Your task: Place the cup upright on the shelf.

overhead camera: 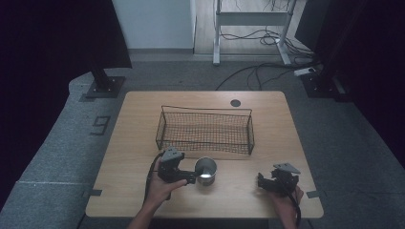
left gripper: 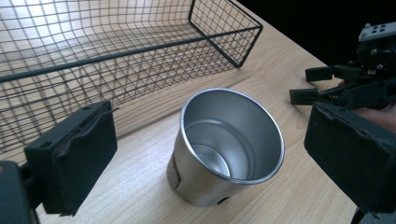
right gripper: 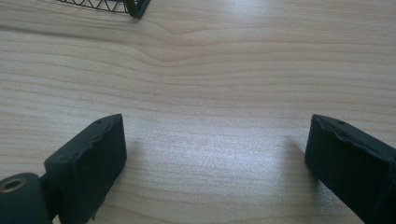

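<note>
Left gripper view shows the left gripper [left gripper: 210, 140] spread wide, its jaws flanking but not touching the upright cup [left gripper: 226, 147] just before the basket [left gripper: 116, 51], while the right gripper [right gripper: 217, 158] gapes over bare table [right gripper: 210, 70], well apart.

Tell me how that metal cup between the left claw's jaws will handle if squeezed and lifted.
The metal cup looks thin-walled and empty, so probably light. Its smooth, shiny, tapered sides may slip in the open left claw. On its side it would likely roll.

wire basket [overhead camera: 204, 130] blocks just behind the cup [overhead camera: 206, 171]; bare table [overhead camera: 239, 188] lies to its right.
</note>
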The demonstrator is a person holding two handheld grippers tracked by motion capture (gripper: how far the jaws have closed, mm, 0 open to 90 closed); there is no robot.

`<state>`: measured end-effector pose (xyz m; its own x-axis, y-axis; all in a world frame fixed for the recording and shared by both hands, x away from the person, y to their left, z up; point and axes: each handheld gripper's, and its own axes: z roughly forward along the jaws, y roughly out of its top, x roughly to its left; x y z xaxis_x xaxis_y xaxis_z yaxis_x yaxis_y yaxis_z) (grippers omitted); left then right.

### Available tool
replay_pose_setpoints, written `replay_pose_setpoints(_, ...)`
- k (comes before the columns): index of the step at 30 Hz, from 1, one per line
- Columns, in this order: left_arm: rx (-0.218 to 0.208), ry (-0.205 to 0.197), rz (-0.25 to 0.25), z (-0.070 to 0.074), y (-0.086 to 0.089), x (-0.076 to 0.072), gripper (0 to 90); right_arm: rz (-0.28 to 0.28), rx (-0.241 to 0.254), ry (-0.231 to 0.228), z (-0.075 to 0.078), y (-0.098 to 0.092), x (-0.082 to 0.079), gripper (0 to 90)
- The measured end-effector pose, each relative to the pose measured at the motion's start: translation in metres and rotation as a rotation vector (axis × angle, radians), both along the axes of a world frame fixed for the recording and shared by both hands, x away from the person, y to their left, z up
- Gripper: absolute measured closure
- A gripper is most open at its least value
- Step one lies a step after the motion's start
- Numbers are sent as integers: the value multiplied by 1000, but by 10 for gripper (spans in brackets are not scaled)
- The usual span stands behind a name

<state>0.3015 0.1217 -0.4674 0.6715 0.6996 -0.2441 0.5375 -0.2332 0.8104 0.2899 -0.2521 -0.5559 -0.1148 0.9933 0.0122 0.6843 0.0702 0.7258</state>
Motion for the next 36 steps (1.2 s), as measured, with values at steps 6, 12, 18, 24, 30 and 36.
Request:
replay_pose_setpoints(6, 27, 10, -9, -5, -12, 0, 9, 0, 0, 0, 0, 0, 0, 53)
replay_pose_setpoints(12, 41, 24, -15, -12, -21, 2, 0, 0, 0, 0, 0, 0, 0, 53)
replay_pose_setpoints(18, 52, 28, -29, -15, -28, 2, 0, 0, 0, 0, 0, 0, 0, 53)
replay_pose_setpoints(24, 86, 31, -17, -23, -37, 5, 0, 0, 0, 0, 0, 0, 0, 53)
replay_pose_setpoints(30, 90, 31, -26, -26, -43, 5, 0, -2, 0, 0, 0, 0, 0, 53)
replay_pose_setpoints(36, 110, 34, -20, -31, -48, 9, 0, -2, 0, 0, 0, 0, 0, 53)
